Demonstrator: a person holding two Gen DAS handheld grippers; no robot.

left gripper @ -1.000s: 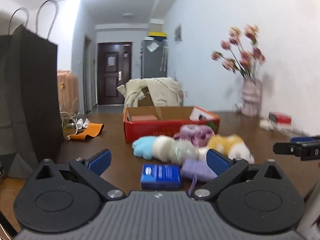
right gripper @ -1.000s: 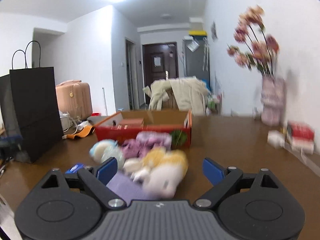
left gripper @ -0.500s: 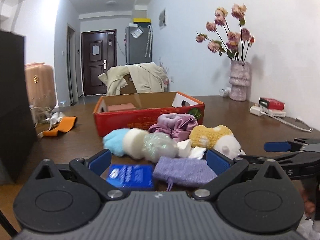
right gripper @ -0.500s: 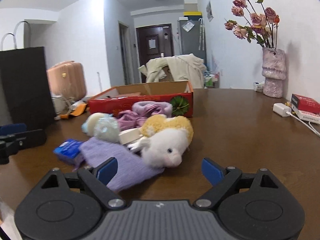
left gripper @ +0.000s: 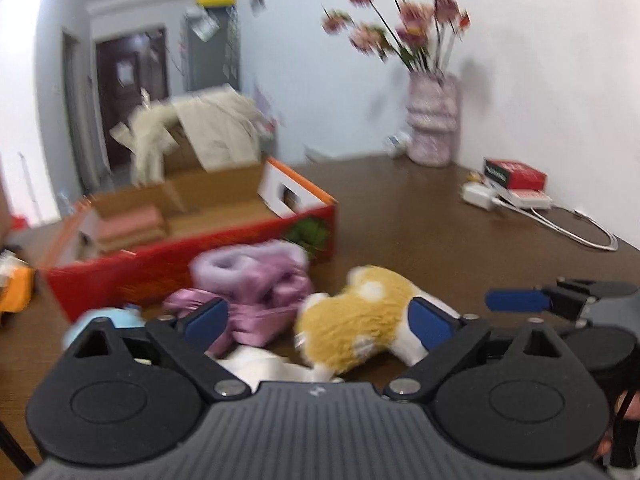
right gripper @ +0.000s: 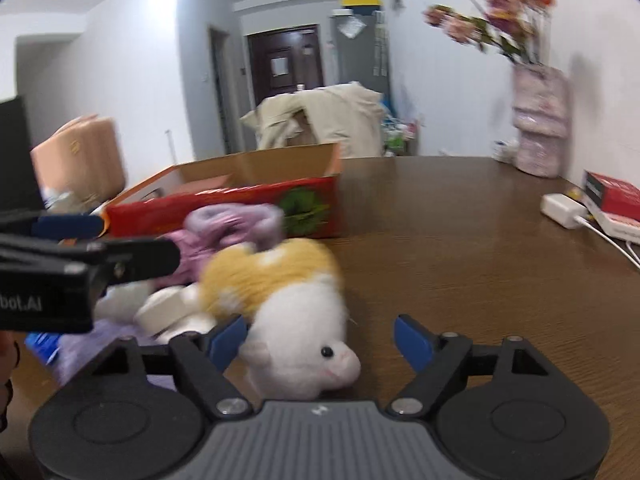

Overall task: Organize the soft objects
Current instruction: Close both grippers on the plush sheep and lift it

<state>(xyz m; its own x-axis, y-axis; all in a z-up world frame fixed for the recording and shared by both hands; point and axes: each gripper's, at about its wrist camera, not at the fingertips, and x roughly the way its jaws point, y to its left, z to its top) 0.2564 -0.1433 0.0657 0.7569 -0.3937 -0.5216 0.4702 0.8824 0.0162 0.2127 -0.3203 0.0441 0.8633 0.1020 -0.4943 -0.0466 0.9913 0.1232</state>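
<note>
A yellow and white plush toy (right gripper: 296,300) lies on the brown table, its white head between the fingers of my open right gripper (right gripper: 320,340). In the left wrist view the plush (left gripper: 360,324) lies between the fingers of my open left gripper (left gripper: 320,320). Behind it lie a purple padded item (left gripper: 256,292), a white soft piece (left gripper: 260,364) and a light blue soft item (left gripper: 104,320). A red cardboard box (left gripper: 192,256) stands open behind the pile, with a pink item inside. The left gripper also shows in the right wrist view (right gripper: 80,240).
A pink vase of flowers (left gripper: 432,120) stands at the back right by the wall. A red box (left gripper: 516,174), a white charger (left gripper: 480,194) and its cable lie at the right. A lilac cloth (right gripper: 80,348) and a blue packet (right gripper: 40,344) lie at left.
Both grippers have moved forward and closer to the pile. The plush now lies between the fingers of each. The left view has swung right, away from the black bag.
</note>
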